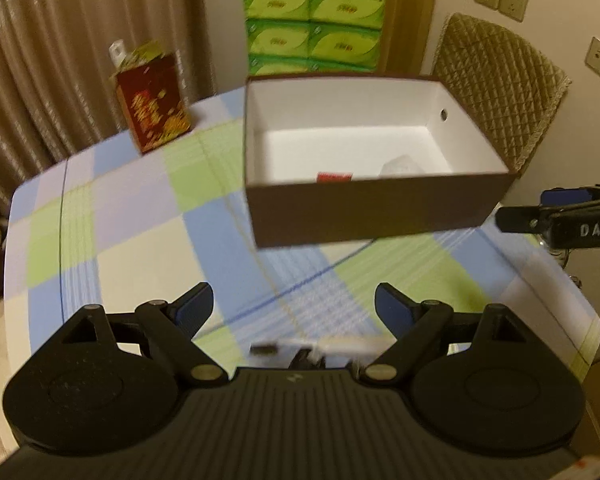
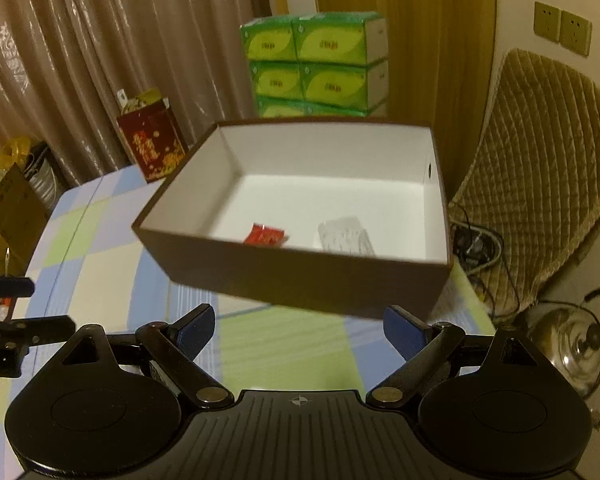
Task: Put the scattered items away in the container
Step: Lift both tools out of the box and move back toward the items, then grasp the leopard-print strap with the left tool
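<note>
A brown box with a white inside stands on the checked tablecloth. Inside lie a small red packet and a clear plastic item. My left gripper hovers open over the cloth in front of the box, nothing between its fingers. Just below it a thin white stick-like item with a dark end lies blurred on the cloth. My right gripper is open and empty before the box's near wall; it also shows at the right edge of the left wrist view.
A red and gold gift bag and stacked green tissue packs stand behind the box. A quilted chair is at the right. A metal kettle and cables sit on the floor right of the table.
</note>
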A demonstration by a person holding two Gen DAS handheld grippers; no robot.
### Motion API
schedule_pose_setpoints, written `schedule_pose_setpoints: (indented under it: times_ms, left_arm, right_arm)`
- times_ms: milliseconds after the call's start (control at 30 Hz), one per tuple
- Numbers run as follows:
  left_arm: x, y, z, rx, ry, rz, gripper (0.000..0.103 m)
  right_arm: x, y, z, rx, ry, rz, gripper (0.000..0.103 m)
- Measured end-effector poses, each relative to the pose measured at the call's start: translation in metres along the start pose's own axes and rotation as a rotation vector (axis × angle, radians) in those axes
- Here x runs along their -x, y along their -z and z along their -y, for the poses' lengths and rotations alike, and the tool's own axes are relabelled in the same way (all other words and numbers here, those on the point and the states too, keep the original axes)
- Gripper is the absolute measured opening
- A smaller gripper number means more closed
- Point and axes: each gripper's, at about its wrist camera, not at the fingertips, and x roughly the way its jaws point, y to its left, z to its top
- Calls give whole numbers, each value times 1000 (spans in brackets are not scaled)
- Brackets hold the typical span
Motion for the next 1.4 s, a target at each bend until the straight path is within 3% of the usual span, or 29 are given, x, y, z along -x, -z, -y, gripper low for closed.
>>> schedule_pose_setpoints:
  times_ms: [467,700,1133,1267,1400]
  left_arm:
    - [15,95,-22,74,-53,-75,84]
    - [14,125,-15,49,-36,-104,75]
    - [-7,145,7,0,33,-98,74]
    - [-22,150,13,10,51,-112,61]
    - [-33,151,15,15,42,-128,61]
  right_arm:
    - [0,59,-3,43,-36,-62,89]
    - [-3,87,-6,102,-46,-105,89]
    - [-12,109,2,136,-40,-148,89]
    - [-17,112,6,129,-40,-164,89]
    - [-23,115,9,135,-40,-184,89]
